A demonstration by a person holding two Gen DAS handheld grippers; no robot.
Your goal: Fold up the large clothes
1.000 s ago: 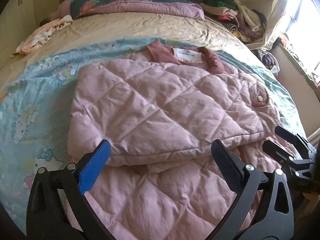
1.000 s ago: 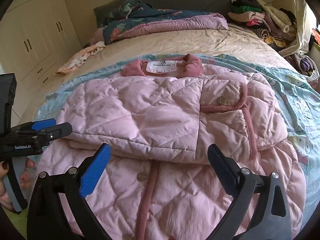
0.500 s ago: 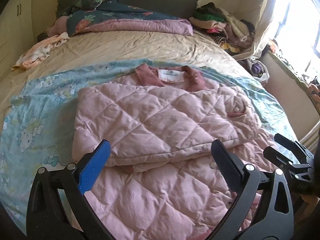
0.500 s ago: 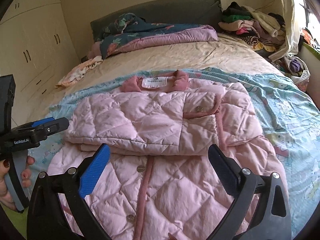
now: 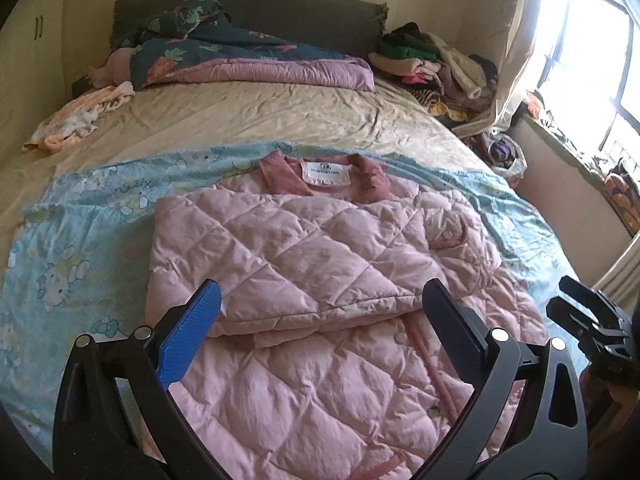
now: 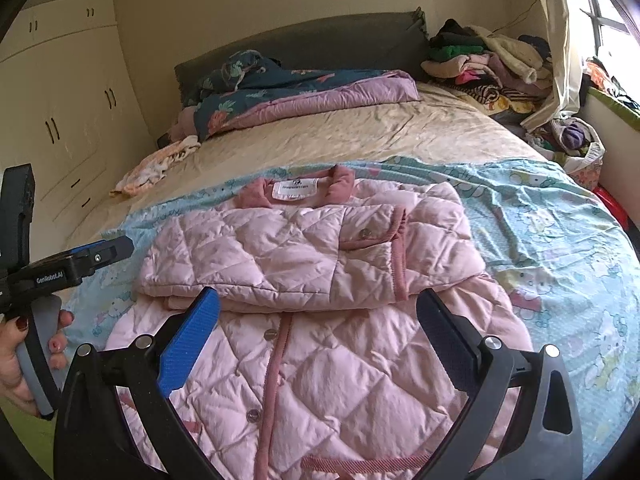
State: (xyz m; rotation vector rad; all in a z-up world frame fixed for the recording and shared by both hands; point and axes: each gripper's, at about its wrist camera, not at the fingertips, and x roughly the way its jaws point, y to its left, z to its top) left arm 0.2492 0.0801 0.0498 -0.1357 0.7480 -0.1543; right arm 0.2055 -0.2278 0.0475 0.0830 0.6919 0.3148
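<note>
A pink quilted jacket (image 5: 304,264) (image 6: 320,276) lies flat on a light blue cartoon-print sheet (image 5: 80,240) (image 6: 560,248) on the bed, collar and white label toward the headboard. Both sleeves are folded across its chest, and the buttoned front runs toward me. My left gripper (image 5: 320,336) hovers open above the jacket's lower half, nothing between its fingers. My right gripper (image 6: 316,340) is open too, above the hem side. Each gripper shows in the other's view: the right one (image 5: 580,312) at the right edge, the left one (image 6: 100,256) at the left, held by a hand.
A beige bedspread (image 6: 360,132) covers the far bed. A dark floral quilt (image 5: 240,56) lies by the headboard, a small peach garment (image 5: 80,120) at the left, a heap of clothes (image 6: 492,64) at the far right. Wardrobe doors (image 6: 60,112) stand left, a window (image 5: 580,60) right.
Both grippers have pulled back and risen from the jacket, so more of the bed and the jacket's lower half shows. The jacket lies unmoved and both stay open.
</note>
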